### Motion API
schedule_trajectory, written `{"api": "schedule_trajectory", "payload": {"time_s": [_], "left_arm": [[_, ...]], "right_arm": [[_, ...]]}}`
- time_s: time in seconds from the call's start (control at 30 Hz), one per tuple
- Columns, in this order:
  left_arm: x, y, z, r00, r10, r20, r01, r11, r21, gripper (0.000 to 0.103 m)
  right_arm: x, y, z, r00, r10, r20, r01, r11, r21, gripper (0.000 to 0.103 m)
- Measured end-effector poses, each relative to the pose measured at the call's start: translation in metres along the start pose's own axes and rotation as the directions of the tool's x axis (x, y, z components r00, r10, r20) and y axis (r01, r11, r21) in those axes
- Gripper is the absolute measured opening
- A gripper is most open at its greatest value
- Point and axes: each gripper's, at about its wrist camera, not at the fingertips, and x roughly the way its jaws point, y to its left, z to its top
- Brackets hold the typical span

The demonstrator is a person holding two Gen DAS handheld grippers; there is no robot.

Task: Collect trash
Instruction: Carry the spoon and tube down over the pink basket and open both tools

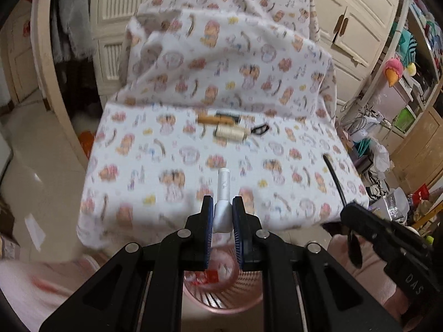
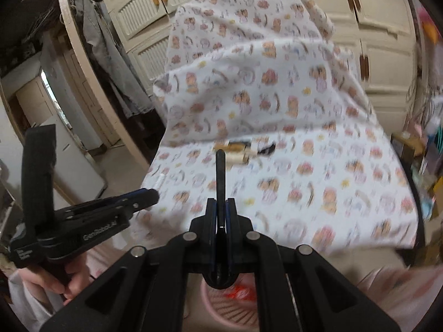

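2 grippers hang over a pink mesh wastebasket (image 1: 221,290) on the floor, just off the near edge of a table (image 1: 155,182) draped in a cartoon-print cloth. The left gripper (image 1: 223,213) is clamped on a silver tube-shaped item (image 1: 223,202), its narrow end pointing toward the table; the right gripper (image 2: 220,213) is pressed together on a thin black stick (image 2: 220,177). Both pieces of trash sit above the basket's mouth, where red scraps (image 1: 211,275) already lie.

The cloth's front hem hangs past the table's edge and falls close to the basket rim. Open floor runs to the left of the table, with a white slip of paper (image 1: 34,232) lying on it. To the right, the way is crowded: shelving (image 1: 409,88) packed with toys and boxes, plastic bags and clutter on the floor beside the table's corner.

Still on the table, well back from the edge, lie a cream spool of thread (image 1: 231,132), a tan cylinder (image 1: 214,119), a dark flat item and a small black clip (image 1: 261,129). Behind them the cloth rises over a tall bulk, with cream cabinet doors (image 1: 357,27) beyond.
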Motion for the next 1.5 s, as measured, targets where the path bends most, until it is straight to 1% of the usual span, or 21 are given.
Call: {"api": "schedule_trajectory", "payload": {"time_s": [0.1, 0.17, 0.23, 0.33, 0.4, 0.53, 0.63, 0.7, 0.77, 0.8, 0.93, 1.03, 1.07, 1.1, 1.17, 1.27, 1.33, 1.37, 1.43, 1.47, 1.5], "left_arm": [[0.018, 0.007, -0.016, 0.997, -0.018, -0.069, 0.018, 1.0, -0.011, 0.013], [0.032, 0.015, -0.025, 0.99, -0.044, -0.135, 0.039, 0.998, -0.043, 0.013], [0.04, 0.022, -0.031, 0.982, -0.071, -0.178, 0.059, 0.996, -0.071, 0.013], [0.052, 0.024, -0.041, 0.972, -0.048, -0.228, 0.037, 0.998, -0.053, 0.013], [0.06, 0.025, -0.044, 0.965, -0.041, -0.26, 0.027, 0.998, -0.06, 0.013], [0.082, 0.028, -0.053, 0.934, -0.06, -0.353, 0.029, 0.995, -0.091, 0.013], [0.098, 0.027, -0.061, 0.906, -0.034, -0.422, -0.001, 0.996, -0.084, 0.013], [0.11, 0.03, -0.068, 0.883, -0.049, -0.466, -0.002, 0.994, -0.109, 0.013], [0.121, 0.032, -0.074, 0.86, -0.077, -0.505, 0.005, 0.99, -0.144, 0.013], [0.126, 0.032, -0.077, 0.853, -0.078, -0.516, 0.001, 0.989, -0.148, 0.013], [0.142, 0.029, -0.09, 0.837, -0.029, -0.547, -0.037, 0.993, -0.11, 0.013], [0.164, 0.029, -0.107, 0.796, -0.097, -0.598, -0.009, 0.985, -0.173, 0.013], [0.171, 0.029, -0.112, 0.788, -0.105, -0.607, -0.011, 0.983, -0.184, 0.013], [0.176, 0.03, -0.116, 0.785, -0.095, -0.612, -0.022, 0.983, -0.181, 0.013], [0.186, 0.031, -0.123, 0.778, -0.059, -0.625, -0.05, 0.987, -0.155, 0.013], [0.196, 0.036, -0.134, 0.752, -0.031, -0.658, -0.081, 0.987, -0.14, 0.013], [0.197, 0.037, -0.135, 0.749, -0.027, -0.662, -0.084, 0.987, -0.136, 0.013], [0.197, 0.039, -0.134, 0.753, -0.027, -0.658, -0.082, 0.988, -0.134, 0.013], [0.193, 0.039, -0.129, 0.765, -0.011, -0.644, -0.087, 0.989, -0.12, 0.021], [0.191, 0.04, -0.127, 0.77, -0.003, -0.638, -0.092, 0.989, -0.116, 0.033], [0.189, 0.042, -0.126, 0.775, 0.002, -0.632, -0.098, 0.988, -0.117, 0.037]], "right_arm": [[0.011, -0.002, -0.02, 0.998, -0.011, -0.06, 0.012, 1.0, 0.011, 0.006], [0.023, -0.002, -0.028, 0.994, -0.037, -0.103, 0.037, 0.999, -0.002, 0.006], [0.034, -0.004, -0.035, 0.989, -0.057, -0.137, 0.055, 0.998, -0.022, 0.006], [0.051, -0.009, -0.043, 0.978, -0.031, -0.207, 0.033, 0.999, 0.002, 0.006], [0.065, -0.013, -0.049, 0.967, -0.034, -0.252, 0.04, 0.999, 0.018, 0.006], [0.082, -0.018, -0.057, 0.951, -0.015, -0.309, 0.029, 0.999, 0.04, 0.006], [0.09, -0.02, -0.062, 0.94, -0.026, -0.34, 0.041, 0.999, 0.037, 0.006], [0.101, -0.026, -0.067, 0.927, -0.019, -0.374, 0.044, 0.997, 0.058, 0.006], [0.117, -0.032, -0.073, 0.91, -0.028, -0.414, 0.067, 0.995, 0.08, 0.006], [0.12, -0.035, -0.075, 0.905, -0.037, -0.424, 0.078, 0.994, 0.08, 0.006], [0.143, -0.046, -0.086, 0.878, -0.092, -0.47, 0.141, 0.987, 0.07, 0.006], [0.162, -0.056, -0.099, 0.847, -0.139, -0.513, 0.191, 0.98, 0.05, 0.006], [0.169, -0.06, -0.105, 0.827, -0.147, -0.542, 0.206, 0.977, 0.049, 0.006], [0.175, -0.065, -0.111, 0.811, -0.163, -0.562, 0.227, 0.973, 0.046, 0.006], [0.181, -0.071, -0.116, 0.796, -0.188, -0.576, 0.258, 0.965, 0.041, 0.006], [0.188, -0.08, -0.122, 0.782, -0.163, -0.602, 0.258, 0.963, 0.075, 0.006], [0.19, -0.084, -0.123, 0.776, -0.143, -0.614, 0.253, 0.963, 0.096, 0.006], [0.191, -0.084, -0.124, 0.774, -0.143, -0.616, 0.257, 0.961, 0.099, 0.006], [0.193, -0.086, -0.125, 0.774, -0.144, -0.617, 0.261, 0.96, 0.103, 0.014], [0.192, -0.087, -0.125, 0.776, -0.14, -0.615, 0.259, 0.96, 0.108, 0.033], [0.19, -0.088, -0.124, 0.783, -0.142, -0.606, 0.259, 0.96, 0.11, 0.052]]}}
